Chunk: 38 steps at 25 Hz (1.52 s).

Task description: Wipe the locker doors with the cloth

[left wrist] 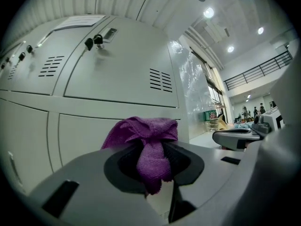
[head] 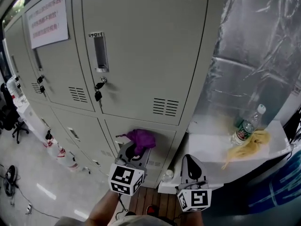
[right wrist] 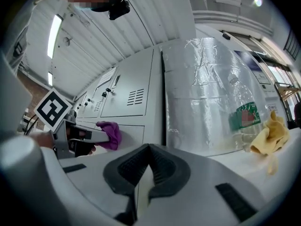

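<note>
A purple cloth [head: 140, 139] is bunched between the jaws of my left gripper [head: 135, 149], which is shut on it. The cloth [left wrist: 149, 140] rests close against the lower grey locker door [head: 155, 142]; whether it touches I cannot tell. Above it is the upper locker door [head: 141, 46] with a metal handle and a key. My right gripper [head: 190, 165] hangs to the right near the white ledge, shut with nothing in it. In the right gripper view the cloth [right wrist: 111, 133] and the left gripper [right wrist: 94, 136] show at the left.
A white ledge [head: 211, 149] right of the lockers carries a clear bottle [head: 245, 125] with a green label and a yellow cloth [head: 249, 143]. Foil-like plastic sheeting [head: 254, 51] rises behind it. A paper notice [head: 48, 20] hangs on a door at upper left. Spray bottles [head: 61, 153] stand on the floor.
</note>
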Motion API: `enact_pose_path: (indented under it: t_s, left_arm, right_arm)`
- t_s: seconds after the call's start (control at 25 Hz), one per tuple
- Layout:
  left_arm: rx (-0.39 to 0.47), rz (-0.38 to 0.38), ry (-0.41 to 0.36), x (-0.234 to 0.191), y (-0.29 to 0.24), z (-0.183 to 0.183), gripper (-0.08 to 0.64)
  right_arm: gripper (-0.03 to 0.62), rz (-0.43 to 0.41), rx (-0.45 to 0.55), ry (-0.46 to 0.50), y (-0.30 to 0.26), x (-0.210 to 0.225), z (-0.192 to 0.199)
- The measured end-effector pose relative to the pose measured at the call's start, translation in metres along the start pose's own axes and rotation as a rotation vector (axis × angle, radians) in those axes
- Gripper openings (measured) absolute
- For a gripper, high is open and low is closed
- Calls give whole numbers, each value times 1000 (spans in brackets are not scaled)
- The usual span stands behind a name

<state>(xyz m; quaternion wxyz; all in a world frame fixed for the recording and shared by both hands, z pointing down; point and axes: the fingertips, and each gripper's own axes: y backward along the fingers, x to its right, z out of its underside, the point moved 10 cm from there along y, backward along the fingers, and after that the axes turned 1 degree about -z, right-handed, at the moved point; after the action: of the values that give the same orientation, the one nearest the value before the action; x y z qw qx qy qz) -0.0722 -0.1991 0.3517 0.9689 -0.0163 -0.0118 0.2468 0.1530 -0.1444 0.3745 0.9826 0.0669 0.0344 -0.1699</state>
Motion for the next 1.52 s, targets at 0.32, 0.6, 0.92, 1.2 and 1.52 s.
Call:
enact_pose_path:
  t_s: [0.32,0.6,0.92,1.2,1.52]
  left_arm:
    - [-6,-138,-1,-45,23,1,115]
    - [-16,-217,4,-68,35,4,115]
    - [-24,-269,9,-82,41,8,115]
    - [-22,-267,5,-76,44,8,115]
    - [-5,-167,-7,-36,49,9,115]
  right_arm:
    - [17,-44,5,-17,-19,-11,3]
    - [17,-63,9,-17,-29,-18,4]
    - [15,-80,11,-19,-32,-21,3]
    - [15,-79,8,-15,-29,-20,1]
    - [15,-52,-4,-17,-16,-19,4]
